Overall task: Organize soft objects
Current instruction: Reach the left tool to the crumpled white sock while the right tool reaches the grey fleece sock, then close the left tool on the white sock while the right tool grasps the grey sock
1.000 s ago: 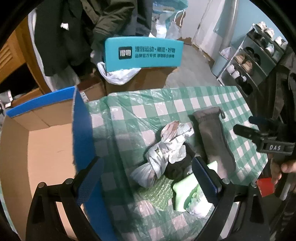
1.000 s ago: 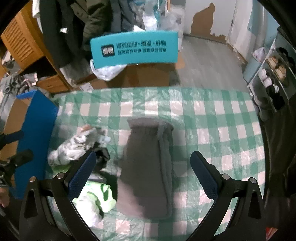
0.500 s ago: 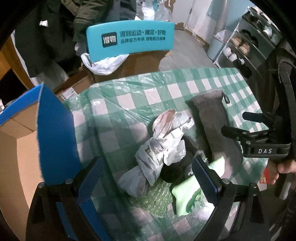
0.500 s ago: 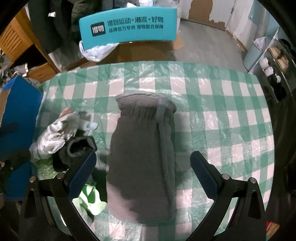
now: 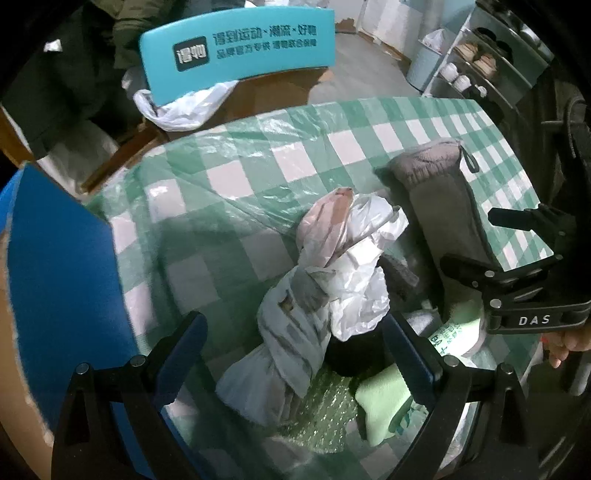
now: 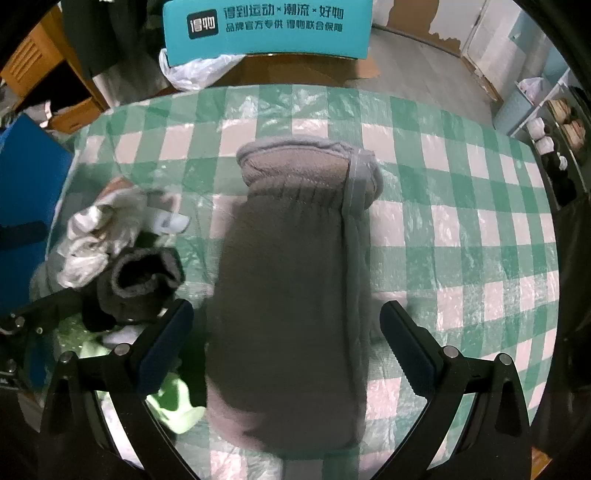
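Both grippers advanced and lowered toward items on table (image 6: 461, 177). Right gripper (image 6: 286, 332): jaws wide, straddling grey pouch (image 6: 295, 258), no contact visible. Left gripper (image 5: 295, 350): jaws wide, above white bag (image 5: 314, 295). Black sock (image 6: 136, 288) between bag and pouch. Beyond: blue box (image 5: 59, 277) at left, teal chair (image 6: 266, 26).

"DAS" on right tool (image 5: 532, 319), "潮流×好物" on teal sign (image 6: 266, 27)

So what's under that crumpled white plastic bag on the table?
The white plastic bag lies over a dark sock and bubble wrap, on the checkered tablecloth. What else lies beneath it is covered.
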`<state>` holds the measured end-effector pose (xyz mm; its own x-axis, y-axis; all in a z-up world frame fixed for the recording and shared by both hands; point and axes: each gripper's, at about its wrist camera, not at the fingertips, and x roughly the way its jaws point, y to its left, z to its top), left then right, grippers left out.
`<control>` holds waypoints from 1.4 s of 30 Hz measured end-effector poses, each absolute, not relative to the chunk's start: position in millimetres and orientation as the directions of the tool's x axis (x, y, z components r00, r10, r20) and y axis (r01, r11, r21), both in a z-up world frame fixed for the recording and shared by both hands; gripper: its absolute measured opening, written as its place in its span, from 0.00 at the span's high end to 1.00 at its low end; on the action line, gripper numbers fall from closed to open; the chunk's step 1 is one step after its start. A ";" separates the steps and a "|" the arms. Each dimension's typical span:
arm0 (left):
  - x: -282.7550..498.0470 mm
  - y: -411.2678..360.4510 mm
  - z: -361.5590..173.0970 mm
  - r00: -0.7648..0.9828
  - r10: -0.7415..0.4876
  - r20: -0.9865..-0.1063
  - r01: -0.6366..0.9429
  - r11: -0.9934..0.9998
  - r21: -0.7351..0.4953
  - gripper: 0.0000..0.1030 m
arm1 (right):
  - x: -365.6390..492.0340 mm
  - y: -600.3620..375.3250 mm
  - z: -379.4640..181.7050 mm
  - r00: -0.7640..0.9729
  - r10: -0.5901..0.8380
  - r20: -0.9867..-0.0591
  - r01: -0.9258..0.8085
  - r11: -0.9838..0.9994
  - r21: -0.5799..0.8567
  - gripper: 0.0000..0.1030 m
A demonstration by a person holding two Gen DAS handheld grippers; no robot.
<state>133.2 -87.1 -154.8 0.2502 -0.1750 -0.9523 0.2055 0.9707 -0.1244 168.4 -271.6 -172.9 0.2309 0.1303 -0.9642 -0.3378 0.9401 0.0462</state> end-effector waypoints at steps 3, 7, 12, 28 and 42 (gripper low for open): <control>138.2 -84.3 -163.6 0.217 -0.193 -0.957 0.189 0.970 -0.152 0.22 | 170.4 -275.7 -179.6 0.223 0.103 -0.969 -0.324 0.946 0.026 0.03; 142.1 -76.6 -169.1 0.185 -0.279 -0.942 0.137 0.957 -0.256 0.43 | 174.3 -281.6 -186.1 0.199 0.105 -0.974 -0.303 0.952 0.041 0.07; 141.4 -77.6 -164.9 0.189 -0.283 -0.940 0.152 0.954 -0.257 0.60 | 175.8 -282.3 -188.4 0.188 0.122 -0.975 -0.318 0.946 0.058 0.16; 133.2 -68.9 -128.1 0.296 -0.299 -0.907 0.145 0.953 -0.267 0.66 | 163.0 -275.1 -165.7 0.231 0.151 -0.961 -0.382 0.923 0.053 0.76; 111.6 -62.0 -100.4 0.378 -0.267 -0.886 0.107 0.964 -0.244 0.66 | 148.7 -266.4 -109.9 0.309 0.200 -0.930 -0.404 0.913 0.062 0.76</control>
